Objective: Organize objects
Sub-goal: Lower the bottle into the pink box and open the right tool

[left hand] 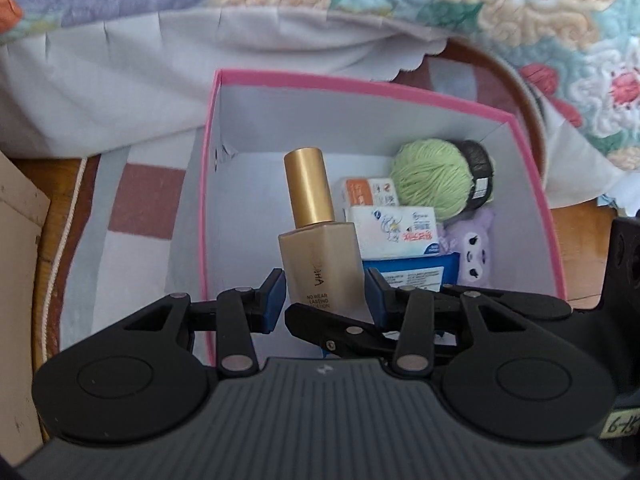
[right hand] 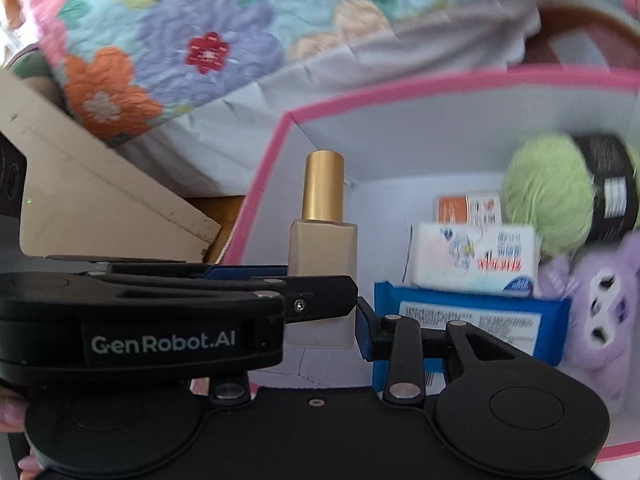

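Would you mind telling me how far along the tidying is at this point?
Done: the yarn ball, purple plush, tissue pack and blue wipes pack lie in the pink box. In hand: the foundation bottle, upright between the left tool's pads at the box; the right tool is at it too. Left: setting it down.
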The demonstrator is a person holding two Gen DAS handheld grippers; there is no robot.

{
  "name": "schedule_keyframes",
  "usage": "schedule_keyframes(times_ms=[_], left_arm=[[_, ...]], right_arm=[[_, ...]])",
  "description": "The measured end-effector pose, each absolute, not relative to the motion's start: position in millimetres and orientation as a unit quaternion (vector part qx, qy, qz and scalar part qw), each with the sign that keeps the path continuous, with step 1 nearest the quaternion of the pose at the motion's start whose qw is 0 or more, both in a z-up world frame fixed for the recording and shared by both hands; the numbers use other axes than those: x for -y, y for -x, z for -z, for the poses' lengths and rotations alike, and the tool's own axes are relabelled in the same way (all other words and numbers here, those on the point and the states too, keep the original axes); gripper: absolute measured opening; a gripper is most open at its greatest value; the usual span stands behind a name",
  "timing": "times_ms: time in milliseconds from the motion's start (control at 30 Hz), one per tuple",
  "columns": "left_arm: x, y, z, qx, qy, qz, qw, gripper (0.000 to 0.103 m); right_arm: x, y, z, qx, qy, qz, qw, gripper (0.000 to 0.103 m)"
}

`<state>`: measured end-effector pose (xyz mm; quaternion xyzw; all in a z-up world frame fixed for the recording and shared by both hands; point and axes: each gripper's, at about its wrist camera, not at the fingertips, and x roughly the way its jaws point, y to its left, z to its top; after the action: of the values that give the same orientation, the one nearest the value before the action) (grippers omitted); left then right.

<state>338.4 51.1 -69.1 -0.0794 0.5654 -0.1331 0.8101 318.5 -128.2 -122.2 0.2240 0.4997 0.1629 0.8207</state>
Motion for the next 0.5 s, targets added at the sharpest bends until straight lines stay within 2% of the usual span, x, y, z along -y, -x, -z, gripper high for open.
schedule_keyframes(times_ms=[400,500], left_arm=[[-32,-359,84,-0.594,0.055,0.128,0.792,0.041],[-31,-357,88,-0.593,0.052,0.124,0.794,0.041]], right_arm=[[145,-326,146,-0.511,-0.257,-0.15,0.807,0.041],[140,-327,146,-0.515,-0.232,-0.148,0.812,0.041]])
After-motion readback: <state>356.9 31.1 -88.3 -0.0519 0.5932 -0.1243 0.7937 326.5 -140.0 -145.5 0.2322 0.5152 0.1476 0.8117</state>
